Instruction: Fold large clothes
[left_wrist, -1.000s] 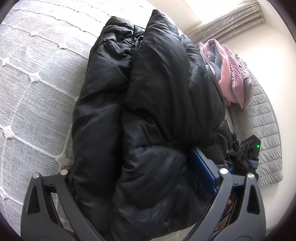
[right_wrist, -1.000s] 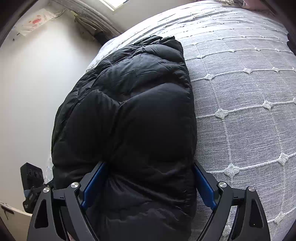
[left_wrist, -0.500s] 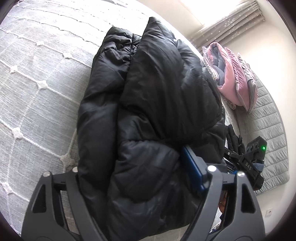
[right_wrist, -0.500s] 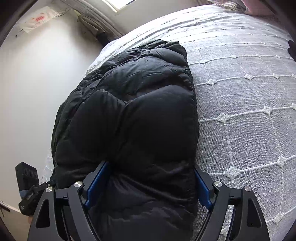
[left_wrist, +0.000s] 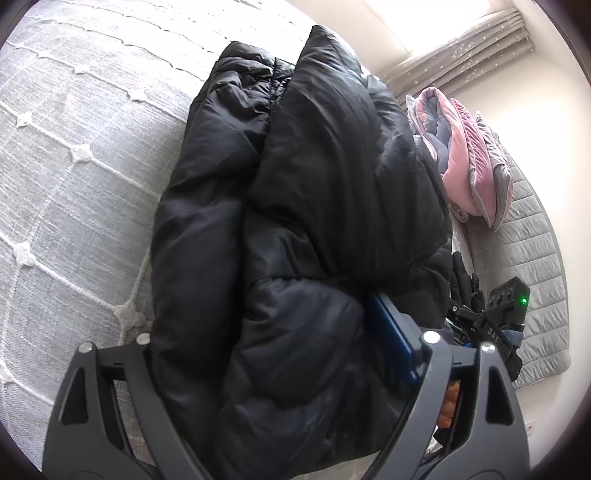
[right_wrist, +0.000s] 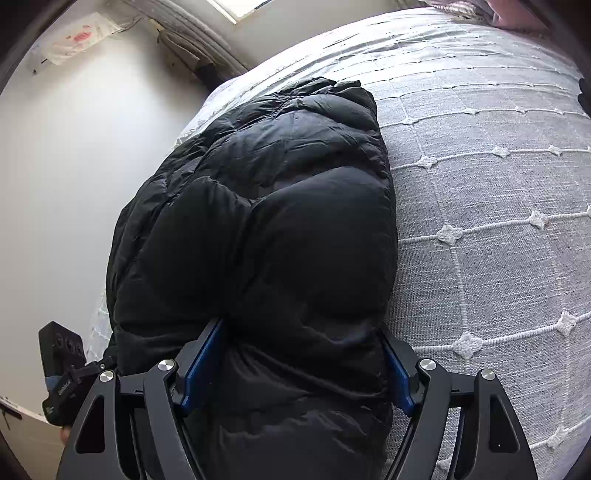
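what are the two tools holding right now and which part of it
Both tools grip the folded black puffer jacket at its near end: the right tool squeezes one thick padded fold, the left tool the bundle beside it. Both have just been adjusting their squeeze.

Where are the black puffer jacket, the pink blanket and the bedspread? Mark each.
black puffer jacket (left_wrist: 332, 192): left wrist view, on the upper folded panel.
pink blanket (left_wrist: 460, 162): left wrist view, on its pink outer face.
bedspread (right_wrist: 498, 229): right wrist view, on bare grey weave right of the jacket.
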